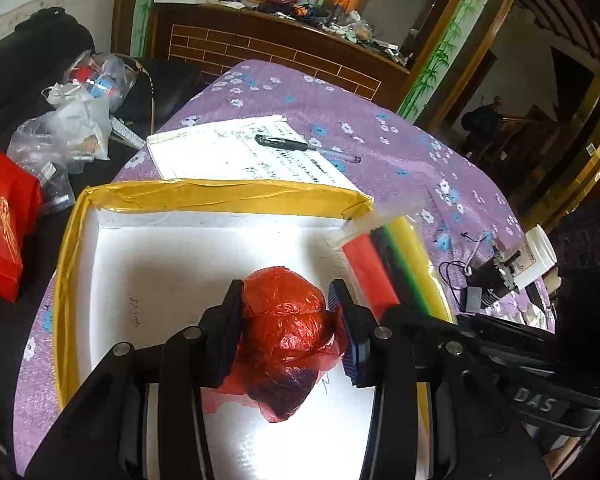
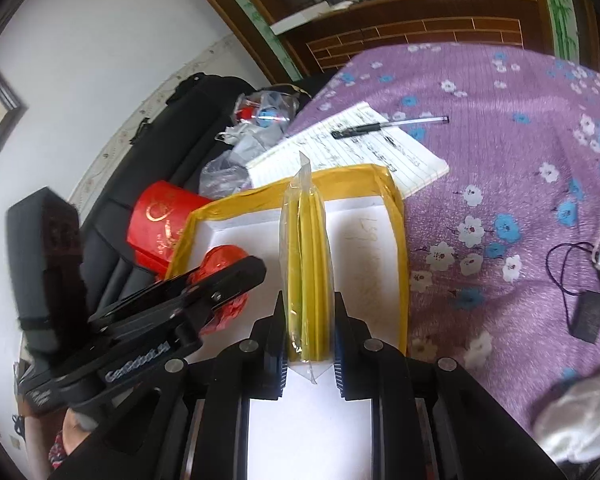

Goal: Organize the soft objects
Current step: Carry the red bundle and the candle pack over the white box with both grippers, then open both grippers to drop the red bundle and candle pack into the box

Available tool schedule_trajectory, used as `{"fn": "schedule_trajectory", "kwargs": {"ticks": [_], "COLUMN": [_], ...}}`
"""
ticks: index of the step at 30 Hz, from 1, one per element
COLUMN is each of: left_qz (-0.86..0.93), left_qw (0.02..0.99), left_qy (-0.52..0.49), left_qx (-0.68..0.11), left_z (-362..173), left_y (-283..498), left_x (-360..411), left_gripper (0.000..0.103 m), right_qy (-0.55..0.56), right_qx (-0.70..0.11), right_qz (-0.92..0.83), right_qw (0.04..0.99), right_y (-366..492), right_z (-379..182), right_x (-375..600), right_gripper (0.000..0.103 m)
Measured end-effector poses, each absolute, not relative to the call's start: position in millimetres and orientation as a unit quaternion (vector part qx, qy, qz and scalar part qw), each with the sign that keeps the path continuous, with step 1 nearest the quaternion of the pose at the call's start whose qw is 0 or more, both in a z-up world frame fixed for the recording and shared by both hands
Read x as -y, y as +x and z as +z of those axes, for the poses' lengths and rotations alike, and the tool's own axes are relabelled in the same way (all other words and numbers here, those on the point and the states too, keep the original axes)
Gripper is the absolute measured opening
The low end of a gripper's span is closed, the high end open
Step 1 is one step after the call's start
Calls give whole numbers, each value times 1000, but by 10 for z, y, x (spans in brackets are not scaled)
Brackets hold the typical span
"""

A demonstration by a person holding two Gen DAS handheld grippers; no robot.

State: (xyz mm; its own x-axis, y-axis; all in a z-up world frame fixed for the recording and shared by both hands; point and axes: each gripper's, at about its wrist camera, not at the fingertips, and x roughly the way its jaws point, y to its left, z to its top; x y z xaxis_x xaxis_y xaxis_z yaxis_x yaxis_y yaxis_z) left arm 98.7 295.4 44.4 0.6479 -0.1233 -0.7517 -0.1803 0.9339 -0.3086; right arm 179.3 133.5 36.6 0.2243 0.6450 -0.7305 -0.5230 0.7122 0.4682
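The left gripper [image 1: 286, 310] clamps one crinkly red plastic ball [image 1: 286, 320], lumpy and glossy, low centre of its view, over the white-lined box [image 1: 220, 194] with its yellow taped rim. The right gripper [image 2: 308, 332] pinches one flat clear pack [image 2: 306, 260] of yellow sheets, edge-on at centre frame above the same box. One lined notepad [image 1: 228, 152] and one black pen [image 1: 300, 146] lie on the purple flowered cloth [image 1: 400, 140]. "DAS" shows on the right gripper's body.
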Motion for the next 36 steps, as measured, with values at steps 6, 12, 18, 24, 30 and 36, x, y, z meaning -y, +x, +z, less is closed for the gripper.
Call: {"fn": "schedule_trajectory", "kwargs": {"ticks": [6, 12, 18, 24, 30, 36], "left_qz": [13, 9, -9, -24, -42, -76], "left_qw": [884, 878, 887, 895, 894, 891], "left_qy": [-208, -233, -231, -219, -211, -195], "left_qx": [-419, -417, -399, -388, -394, -403], "left_z": [381, 399, 580, 712, 728, 718], "left_y": [1058, 1034, 863, 704, 602, 507], "left_x": [-3017, -3097, -2991, -2768, -2489, -2071], "left_gripper": [48, 57, 57, 57, 57, 57], "right_qy": [55, 57, 83, 105, 118, 140], "right_qx": [-498, -482, -469, -460, -451, -448], "right_qz": [361, 368, 382, 390, 386, 371], "right_qw": [787, 793, 792, 790, 796, 801], "right_y": [1900, 1880, 1752, 1597, 1480, 1393], "right_z": [276, 371, 577, 685, 721, 703], "right_x": [-1398, -1345, -1131, -819, -382, 223], "right_gripper": [27, 41, 41, 41, 41, 41]}}
